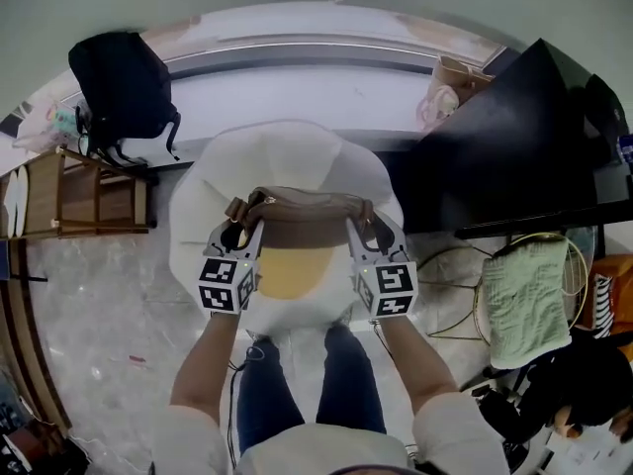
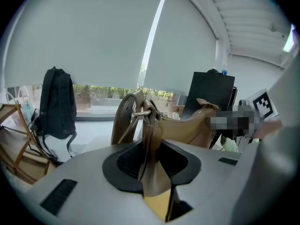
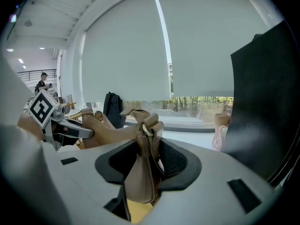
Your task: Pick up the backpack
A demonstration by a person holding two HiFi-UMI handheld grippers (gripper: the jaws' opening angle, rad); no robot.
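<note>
Two claws share the load, so we judge the pick-up itself done & the lift in hand.

Head view: left claw [image 1: 240,234] and right claw [image 1: 364,231] each grip one end of the tan bag [image 1: 307,224], which spans btwn them over the white round seat [image 1: 287,151]. We can't tell if it hangs fully clear of the seat. A black backpack [image 1: 121,82] sits well apart on a wooden chair [image 1: 94,201], untouched. We take the tan one as the task's thing.

Left claw view: left claw [image 2: 152,158] is part-closed, pads pinching a folded leather tab below a metal ring; the tan bag [image 2: 185,128] runs off to the right. Black backpack [image 2: 57,104] shows far left.

Right claw view: right claw [image 3: 147,168] is likewise clamped, a bit wider, on the other end's tab & ring, w/ the tan bag [image 3: 110,132] stretching left.

Looks: soft brown leather, curved top edge, paler yellowish area below, ring fittings at both ends.

Next, prob.: raise both hands evenly and hold both grips firm, since a thin tab could slip out.
</note>
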